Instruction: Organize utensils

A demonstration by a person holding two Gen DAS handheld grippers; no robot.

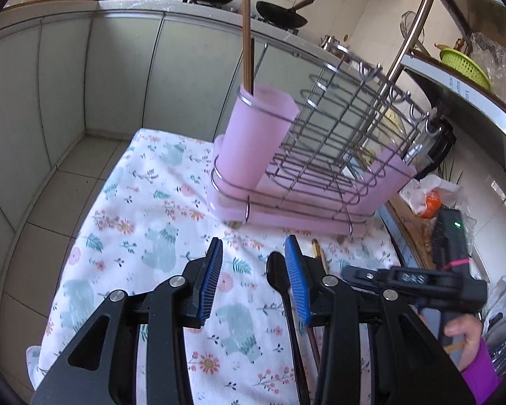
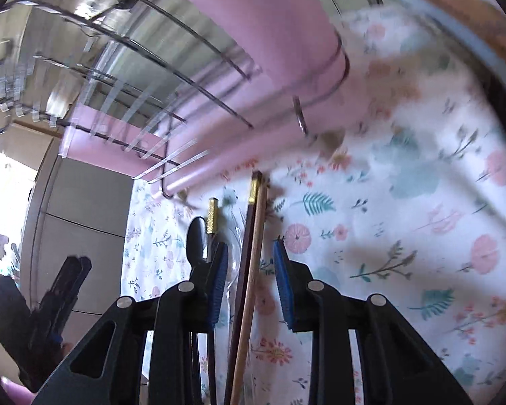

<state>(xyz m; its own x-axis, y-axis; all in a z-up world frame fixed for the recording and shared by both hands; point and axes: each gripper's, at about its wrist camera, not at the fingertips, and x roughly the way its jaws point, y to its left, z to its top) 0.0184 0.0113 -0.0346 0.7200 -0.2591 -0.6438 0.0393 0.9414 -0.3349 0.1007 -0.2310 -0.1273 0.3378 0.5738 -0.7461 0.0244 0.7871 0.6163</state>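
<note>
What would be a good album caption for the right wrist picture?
Right tool open astride two chopsticks lying on a floral cloth, near a black spoon and pink drying rack.

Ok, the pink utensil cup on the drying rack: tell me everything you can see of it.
The pink cup looks like frosted, translucent plastic, tall, with an open top. It stands at the near left end of the wire rack, held by a wire ring at its rim, its foot on the pink drip tray. It appears to lean, possibly from the lens. Brown chopsticks stand upright in it. Neither gripper touches it.
</note>
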